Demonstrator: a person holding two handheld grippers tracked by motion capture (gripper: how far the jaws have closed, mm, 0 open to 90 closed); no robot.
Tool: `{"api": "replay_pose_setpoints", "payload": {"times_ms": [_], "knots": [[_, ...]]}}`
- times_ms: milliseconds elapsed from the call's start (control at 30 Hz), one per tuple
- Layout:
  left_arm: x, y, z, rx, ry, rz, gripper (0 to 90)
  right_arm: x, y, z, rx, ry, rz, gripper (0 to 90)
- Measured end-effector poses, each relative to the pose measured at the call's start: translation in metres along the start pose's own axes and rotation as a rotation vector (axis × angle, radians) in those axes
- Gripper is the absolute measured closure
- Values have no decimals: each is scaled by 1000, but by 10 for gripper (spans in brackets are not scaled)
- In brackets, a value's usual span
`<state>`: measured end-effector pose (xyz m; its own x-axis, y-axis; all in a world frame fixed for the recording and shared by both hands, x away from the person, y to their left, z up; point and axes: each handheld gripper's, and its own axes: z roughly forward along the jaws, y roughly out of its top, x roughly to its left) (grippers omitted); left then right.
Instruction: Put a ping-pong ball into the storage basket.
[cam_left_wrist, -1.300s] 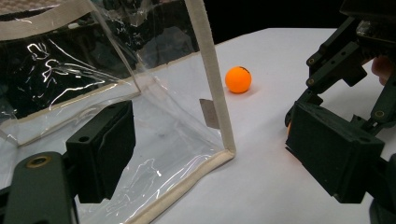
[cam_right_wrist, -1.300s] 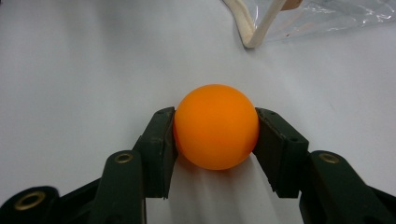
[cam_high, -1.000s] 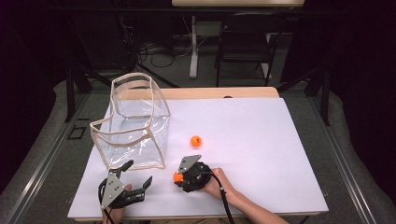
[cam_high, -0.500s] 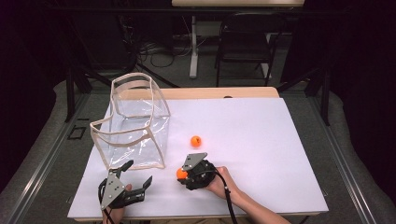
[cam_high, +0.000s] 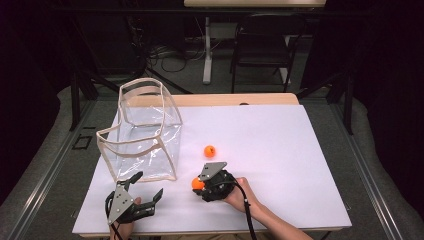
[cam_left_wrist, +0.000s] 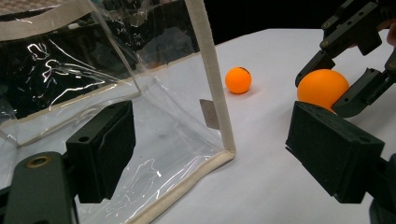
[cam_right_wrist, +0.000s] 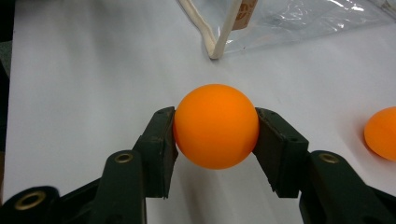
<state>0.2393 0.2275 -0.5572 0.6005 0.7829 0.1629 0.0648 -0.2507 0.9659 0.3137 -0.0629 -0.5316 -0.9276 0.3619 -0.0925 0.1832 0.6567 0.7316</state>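
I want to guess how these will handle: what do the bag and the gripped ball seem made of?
Bag: clear, glossy soft plastic, seemingly vinyl, judging by glare and wrinkles, with beige fabric-like trim. Ball in the right gripper: smooth matte orange, probably hollow plastic.

Matt smooth orange ball (cam_right_wrist: 215, 126), glossy clear plastic bag (cam_high: 142, 137) with cloth trim, matt white table (cam_high: 280, 145).

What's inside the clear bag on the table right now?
Nothing visible: through the clear bag only its own walls and the white table show. One orange ball lies outside it, another orange ball sits in the right gripper. Glare hides some patches.
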Motion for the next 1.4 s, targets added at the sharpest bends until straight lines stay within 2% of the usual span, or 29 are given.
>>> {"api": "replay_pose_setpoints", "payload": {"times_ms": [1400], "knots": [[0, 0, 0, 0, -2, 1, 155, -14, -1, -22, -37, -65, 19, 504]]}}
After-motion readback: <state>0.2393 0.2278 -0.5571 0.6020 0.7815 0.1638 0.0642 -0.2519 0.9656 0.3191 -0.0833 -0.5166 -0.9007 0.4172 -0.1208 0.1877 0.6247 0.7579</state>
